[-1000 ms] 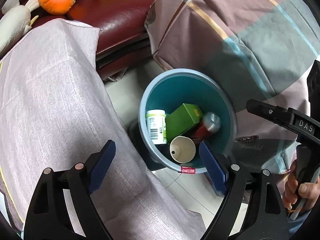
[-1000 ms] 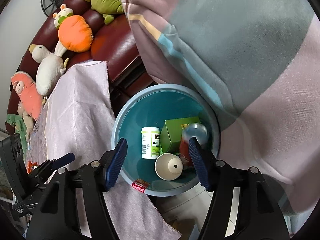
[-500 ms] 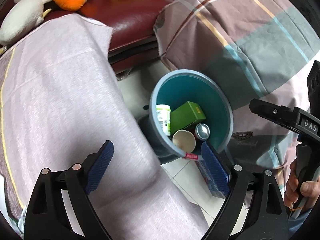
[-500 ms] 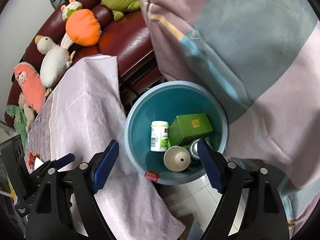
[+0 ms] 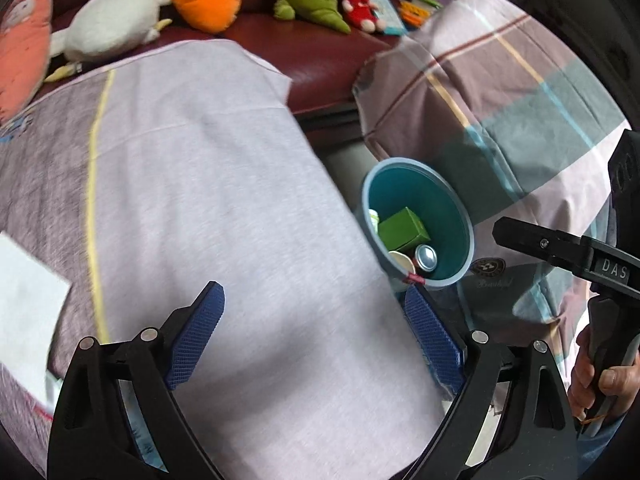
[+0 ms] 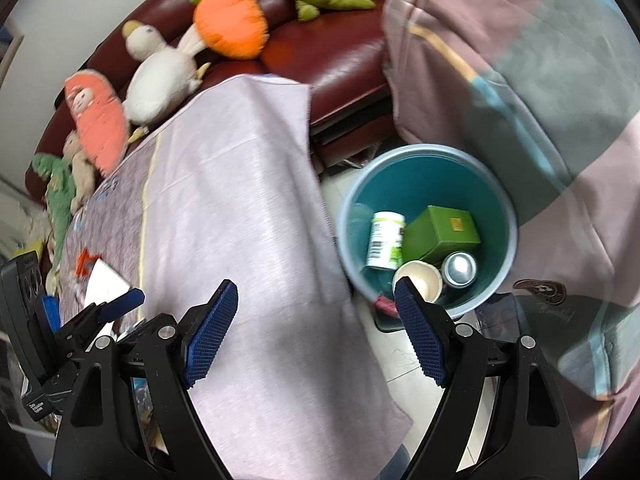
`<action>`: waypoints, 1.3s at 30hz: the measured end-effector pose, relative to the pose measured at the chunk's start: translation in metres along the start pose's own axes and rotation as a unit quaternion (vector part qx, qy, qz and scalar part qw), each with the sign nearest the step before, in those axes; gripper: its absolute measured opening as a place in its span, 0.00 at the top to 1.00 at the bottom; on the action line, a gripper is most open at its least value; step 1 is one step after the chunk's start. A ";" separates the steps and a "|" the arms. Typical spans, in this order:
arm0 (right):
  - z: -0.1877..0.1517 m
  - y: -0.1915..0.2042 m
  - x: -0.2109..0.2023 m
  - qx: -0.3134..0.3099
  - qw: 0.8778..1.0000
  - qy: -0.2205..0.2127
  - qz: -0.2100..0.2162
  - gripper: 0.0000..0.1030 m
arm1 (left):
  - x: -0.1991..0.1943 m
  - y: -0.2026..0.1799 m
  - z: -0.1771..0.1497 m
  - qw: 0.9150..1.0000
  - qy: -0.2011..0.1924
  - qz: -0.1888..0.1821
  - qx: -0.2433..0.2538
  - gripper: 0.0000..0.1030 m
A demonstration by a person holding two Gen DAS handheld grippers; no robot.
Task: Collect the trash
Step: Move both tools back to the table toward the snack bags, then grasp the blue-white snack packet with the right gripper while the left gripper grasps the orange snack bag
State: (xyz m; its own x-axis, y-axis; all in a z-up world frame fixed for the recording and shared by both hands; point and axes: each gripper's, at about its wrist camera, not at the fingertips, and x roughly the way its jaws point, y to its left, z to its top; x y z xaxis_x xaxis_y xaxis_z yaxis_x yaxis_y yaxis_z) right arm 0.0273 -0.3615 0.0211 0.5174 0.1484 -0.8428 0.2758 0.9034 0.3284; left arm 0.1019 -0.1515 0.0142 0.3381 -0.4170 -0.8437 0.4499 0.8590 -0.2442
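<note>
With both the left tool (image 5: 316, 344) and right tool (image 6: 316, 336) wide open and empty beside the bin (image 6: 505, 200), the left's jaws opening further, seek remaining trash on the cloth-covered surface (image 5: 224, 184).

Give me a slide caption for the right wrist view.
Empty open right claw above cloth-draped table, blue bin holding bottle, green box, can, cup.

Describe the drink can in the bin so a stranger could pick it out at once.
Find the round blue bin on the floor between the cloth-covered table and the checked blanket. Inside, low at the near side, the can stands beside the paper cup, below the green box. It alone is shiny metal with a round silver top.
</note>
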 end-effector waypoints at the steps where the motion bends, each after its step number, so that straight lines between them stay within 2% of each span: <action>1: -0.003 0.009 -0.003 -0.007 1.000 -0.001 -0.001 0.25 | -0.004 0.004 -0.003 1.000 -0.003 0.000 -0.003 0.10; 4: -0.012 0.029 -0.009 -0.024 1.000 -0.001 -0.005 0.25 | -0.020 0.017 -0.014 1.000 -0.014 -0.002 -0.012 0.10; 6: -0.018 0.044 -0.014 -0.037 0.999 -0.001 -0.009 0.20 | -0.031 0.023 -0.023 1.000 -0.022 -0.001 -0.014 0.10; 17: -0.051 0.096 -0.015 -0.082 0.996 0.015 -0.012 0.20 | -0.065 0.060 -0.062 0.998 -0.048 0.003 -0.044 0.09; 25: -0.073 0.127 -0.004 -0.105 0.993 0.048 0.004 0.18 | -0.096 0.115 -0.094 0.996 -0.056 0.041 -0.057 0.09; 31: -0.084 0.145 0.011 -0.120 0.990 0.070 0.012 0.18 | -0.106 0.160 -0.119 0.994 -0.038 0.060 -0.088 0.09; 35: -0.089 0.152 0.022 -0.130 0.988 0.083 0.015 0.18 | -0.102 0.167 -0.139 0.992 -0.013 0.046 -0.120 0.09; 39: -0.090 0.153 0.027 -0.129 0.987 0.089 0.023 0.18 | -0.095 0.156 -0.155 0.990 -0.001 0.027 -0.139 0.09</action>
State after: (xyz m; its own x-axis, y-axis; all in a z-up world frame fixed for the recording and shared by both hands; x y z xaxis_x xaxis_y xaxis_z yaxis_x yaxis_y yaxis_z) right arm 0.0105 -0.1828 0.0098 0.3678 0.2392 -0.8986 0.0280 0.9631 0.2678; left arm 0.0117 0.0687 -0.0180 0.3569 -0.3678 -0.8587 0.1869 0.9288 -0.3201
